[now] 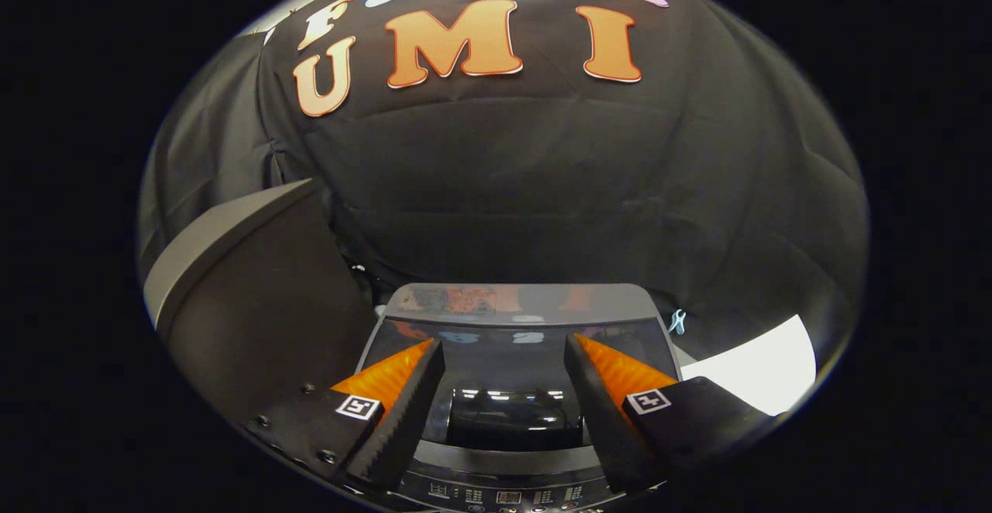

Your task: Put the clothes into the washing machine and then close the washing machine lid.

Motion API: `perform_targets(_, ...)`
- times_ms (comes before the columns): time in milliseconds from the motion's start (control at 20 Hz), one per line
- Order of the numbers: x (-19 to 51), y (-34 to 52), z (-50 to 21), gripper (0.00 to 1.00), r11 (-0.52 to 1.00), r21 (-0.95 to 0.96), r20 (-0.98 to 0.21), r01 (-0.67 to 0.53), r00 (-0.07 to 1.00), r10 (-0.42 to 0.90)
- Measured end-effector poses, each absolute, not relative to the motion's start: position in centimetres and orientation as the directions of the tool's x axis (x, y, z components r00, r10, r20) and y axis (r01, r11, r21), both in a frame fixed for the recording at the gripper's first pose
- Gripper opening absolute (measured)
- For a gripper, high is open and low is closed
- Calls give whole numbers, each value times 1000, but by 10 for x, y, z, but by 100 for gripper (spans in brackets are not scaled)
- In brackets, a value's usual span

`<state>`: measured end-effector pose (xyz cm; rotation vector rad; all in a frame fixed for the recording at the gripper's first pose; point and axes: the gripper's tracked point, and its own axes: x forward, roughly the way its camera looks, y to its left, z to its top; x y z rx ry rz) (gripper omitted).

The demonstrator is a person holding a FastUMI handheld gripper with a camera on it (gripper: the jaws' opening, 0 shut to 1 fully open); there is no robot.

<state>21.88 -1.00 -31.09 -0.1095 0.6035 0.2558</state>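
Item: washing machine (515, 319), top-loading, which we find below and just ahead of the gripper (504, 377). Its glossy dark lid (511, 358) lies closed; control panel (508, 494) nearest us. Gripper: fingers spread wide, holding nothing, hovering over the lid. Dark grey panel (248, 296) stands beside the machine; a white sheet (763, 373) lies opposite.

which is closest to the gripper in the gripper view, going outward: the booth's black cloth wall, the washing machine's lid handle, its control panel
With the gripper open and holding nothing:
1. control panel, right beneath the fingers, at the washer's near edge.
2. lid handle, in the gap between the fingers, on the shut glass lid.
3. black cloth wall, well beyond the washing machine, behind it.
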Motion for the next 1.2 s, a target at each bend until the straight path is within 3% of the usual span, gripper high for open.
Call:
perform_targets(750,215,-5,-78,99,960,-8,-173,-280,946,275)
perform_targets(1200,187,-59,-3,99,982,-43,-38,-187,982,185)
